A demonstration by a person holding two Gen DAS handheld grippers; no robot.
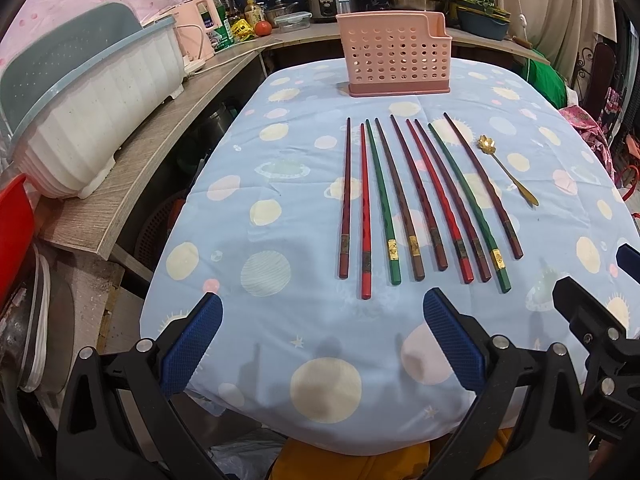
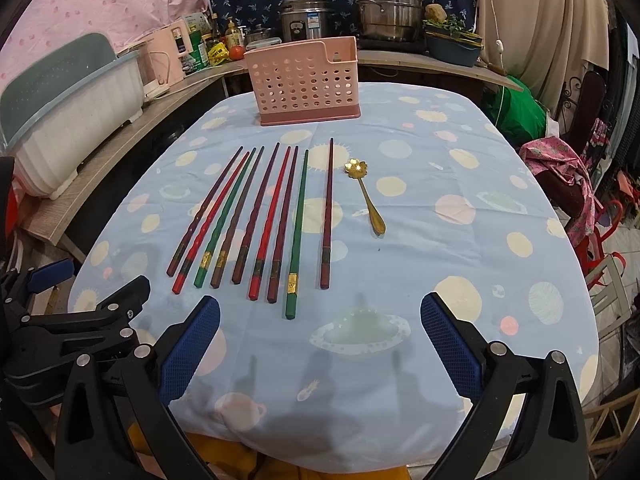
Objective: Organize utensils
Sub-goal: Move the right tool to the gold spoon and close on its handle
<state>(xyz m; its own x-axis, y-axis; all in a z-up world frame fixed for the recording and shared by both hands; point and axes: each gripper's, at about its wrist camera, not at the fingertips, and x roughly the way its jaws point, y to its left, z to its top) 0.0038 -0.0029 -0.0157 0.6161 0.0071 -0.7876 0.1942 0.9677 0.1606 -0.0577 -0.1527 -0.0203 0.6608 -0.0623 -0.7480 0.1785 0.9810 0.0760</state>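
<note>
Several chopsticks [image 1: 416, 200], red, green and dark brown, lie side by side on the blue spotted tablecloth [image 1: 280, 160]; they also show in the right wrist view [image 2: 260, 216]. A small gold spoon [image 1: 506, 170] with a flower bowl lies to their right, also seen in the right wrist view [image 2: 365, 194]. A pink perforated utensil holder [image 1: 394, 54] stands upright at the table's far end [image 2: 304, 80]. My left gripper [image 1: 320, 336] is open and empty above the near edge. My right gripper [image 2: 320, 340] is open and empty too, to the right of the left one.
A white and blue dish rack [image 1: 92, 96] sits on a wooden counter [image 1: 160, 140] left of the table. Steel pots [image 2: 388, 4], a rice cooker [image 2: 306, 20], bottles and a tomato stand at the back. Chairs and cloth [image 2: 560, 168] stand on the right.
</note>
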